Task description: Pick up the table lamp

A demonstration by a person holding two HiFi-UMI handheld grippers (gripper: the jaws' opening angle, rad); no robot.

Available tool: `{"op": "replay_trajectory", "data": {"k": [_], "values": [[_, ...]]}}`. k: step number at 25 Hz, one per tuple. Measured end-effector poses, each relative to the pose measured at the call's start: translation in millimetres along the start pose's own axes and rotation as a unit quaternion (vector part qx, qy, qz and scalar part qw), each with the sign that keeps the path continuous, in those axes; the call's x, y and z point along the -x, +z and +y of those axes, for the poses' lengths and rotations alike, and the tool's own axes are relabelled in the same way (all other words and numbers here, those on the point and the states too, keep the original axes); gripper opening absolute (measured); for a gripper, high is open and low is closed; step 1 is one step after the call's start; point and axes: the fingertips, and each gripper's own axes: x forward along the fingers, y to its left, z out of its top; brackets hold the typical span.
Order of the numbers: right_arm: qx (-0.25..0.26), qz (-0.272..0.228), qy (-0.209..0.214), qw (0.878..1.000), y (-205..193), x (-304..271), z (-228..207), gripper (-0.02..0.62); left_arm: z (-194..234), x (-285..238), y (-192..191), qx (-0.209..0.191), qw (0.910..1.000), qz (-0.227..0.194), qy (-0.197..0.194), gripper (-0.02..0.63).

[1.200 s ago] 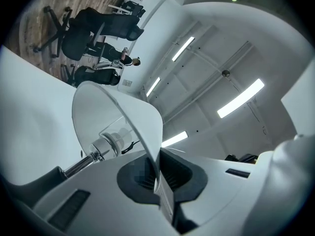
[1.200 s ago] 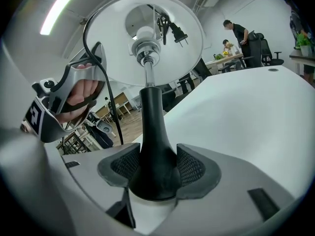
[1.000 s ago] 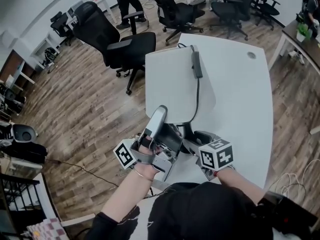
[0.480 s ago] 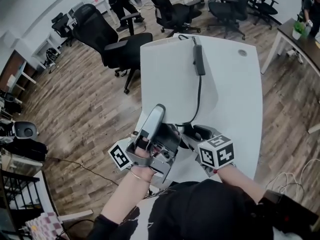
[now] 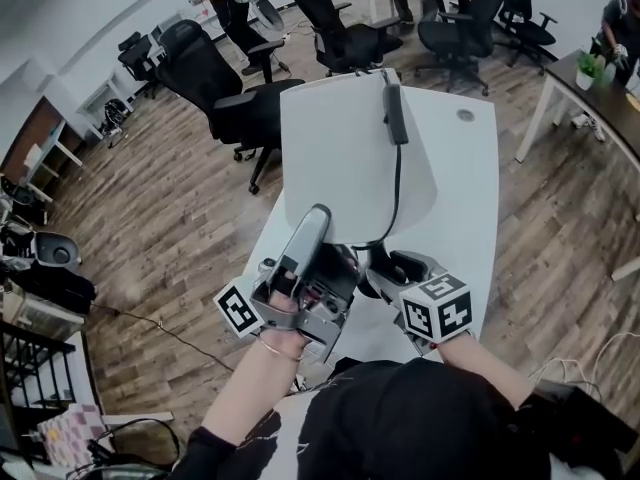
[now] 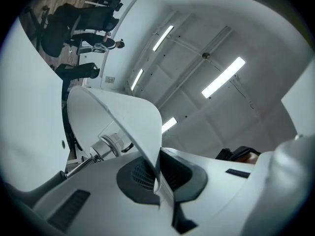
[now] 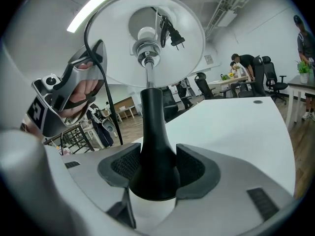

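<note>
table lamp (image 5: 350,158): shade rim (image 6: 153,146) tight in left gripper (image 6: 158,181), black neck (image 7: 152,132) tight in right gripper (image 7: 153,173)

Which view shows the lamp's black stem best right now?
Right gripper view: the black stem fills the centre, clamped low by the right gripper. In the head view the shade hides nearly all of it. The left gripper view catches only the shade's inside and the metal socket, no black stem.

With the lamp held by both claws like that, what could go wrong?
The left gripper pinches only the thin rim of the lampshade, which could bend or slip out. The right gripper clamps a tapered black stem, which might slide or swing. The loose cord draped over the lampshade could snag.
</note>
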Motion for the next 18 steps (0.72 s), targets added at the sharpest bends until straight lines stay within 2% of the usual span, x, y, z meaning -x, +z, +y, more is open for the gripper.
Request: {"op": "replay_trajectory", "data": {"k": [14,18], "values": [[0.042,-0.018,0.034,0.998,-18,92,6,0.235,-69,-11,-104,-0.052,0.9983,0.016,-0.021,0.011],[0.054,-0.019,0.046,0.997,-30,118,18,0.235,-91,-3,-129,-0.065,0.9976,0.008,-0.024,0.011]]}}
